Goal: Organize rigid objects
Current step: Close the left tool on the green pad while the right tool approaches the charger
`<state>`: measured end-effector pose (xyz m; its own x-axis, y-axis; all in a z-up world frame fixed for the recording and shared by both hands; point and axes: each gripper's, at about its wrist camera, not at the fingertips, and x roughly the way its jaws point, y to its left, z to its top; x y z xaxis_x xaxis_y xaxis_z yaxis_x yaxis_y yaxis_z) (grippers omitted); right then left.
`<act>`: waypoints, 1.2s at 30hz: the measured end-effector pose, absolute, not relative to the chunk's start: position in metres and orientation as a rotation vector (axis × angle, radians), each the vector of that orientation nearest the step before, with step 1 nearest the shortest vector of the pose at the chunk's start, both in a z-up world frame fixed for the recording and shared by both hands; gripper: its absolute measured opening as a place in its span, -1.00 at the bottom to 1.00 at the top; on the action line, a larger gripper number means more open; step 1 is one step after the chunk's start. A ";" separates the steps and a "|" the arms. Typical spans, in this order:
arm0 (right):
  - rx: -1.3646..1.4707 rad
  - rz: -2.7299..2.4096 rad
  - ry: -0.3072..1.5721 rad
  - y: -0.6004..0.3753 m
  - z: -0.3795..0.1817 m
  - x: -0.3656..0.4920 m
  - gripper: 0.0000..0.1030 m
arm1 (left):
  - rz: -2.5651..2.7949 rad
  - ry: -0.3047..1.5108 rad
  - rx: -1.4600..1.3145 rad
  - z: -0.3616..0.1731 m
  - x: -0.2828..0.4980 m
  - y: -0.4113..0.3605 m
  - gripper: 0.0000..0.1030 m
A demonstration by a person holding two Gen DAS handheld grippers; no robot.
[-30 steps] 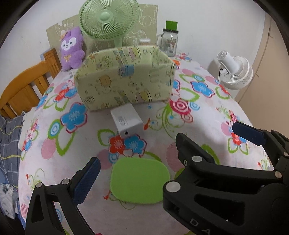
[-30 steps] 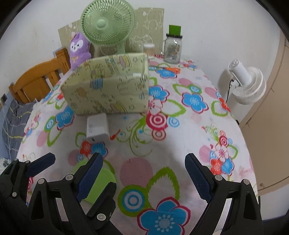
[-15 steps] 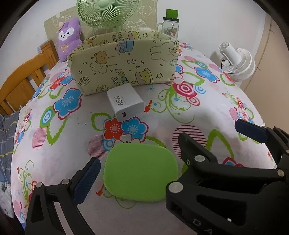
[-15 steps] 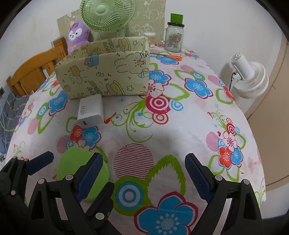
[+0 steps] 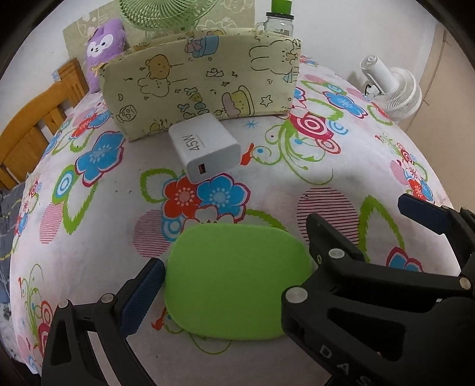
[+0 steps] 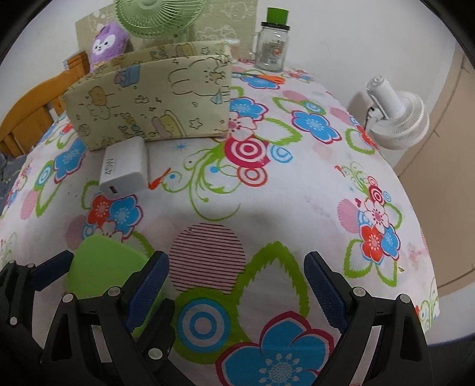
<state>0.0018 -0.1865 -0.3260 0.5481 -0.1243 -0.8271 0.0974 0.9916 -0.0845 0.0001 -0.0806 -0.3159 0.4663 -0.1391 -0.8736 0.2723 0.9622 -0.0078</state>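
I held both grippers tilted down over a round tabletop (image 6: 311, 190) covered in a bright flowered cloth. My left gripper (image 5: 276, 246) had its jaws released and spread wide around a flat green pad (image 5: 237, 285) with rounded corners, which lay on the cloth close in front of me; the blue left pad sat just beside the green pad's edge, and I could not tell whether it touched. My right gripper (image 6: 237, 285) also had its jaws released, wide apart, with only bare cloth between them, just to the right of the green pad. Farther back lay a white charger block (image 5: 204, 148) marked 45W, its port facing me, just in front of a pale yellow fabric box (image 5: 202, 89) printed with cartoon animals. Behind the box stood a green fan (image 6: 157, 14), a purple plush toy (image 6: 108, 44) and a glass jar (image 6: 273, 44) with a green cap.
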 end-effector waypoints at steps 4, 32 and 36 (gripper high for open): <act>-0.012 -0.164 0.992 -0.192 -0.328 0.002 0.83 | -0.249 1.046 0.129 -0.316 0.001 -0.081 1.00; 0.024 -0.101 0.974 -0.171 -0.310 0.024 0.83 | -0.158 1.039 0.080 -0.292 0.016 -0.053 0.85; 0.031 -0.081 0.969 -0.162 -0.306 0.030 0.83 | -0.142 1.047 0.075 -0.289 0.024 -0.045 0.85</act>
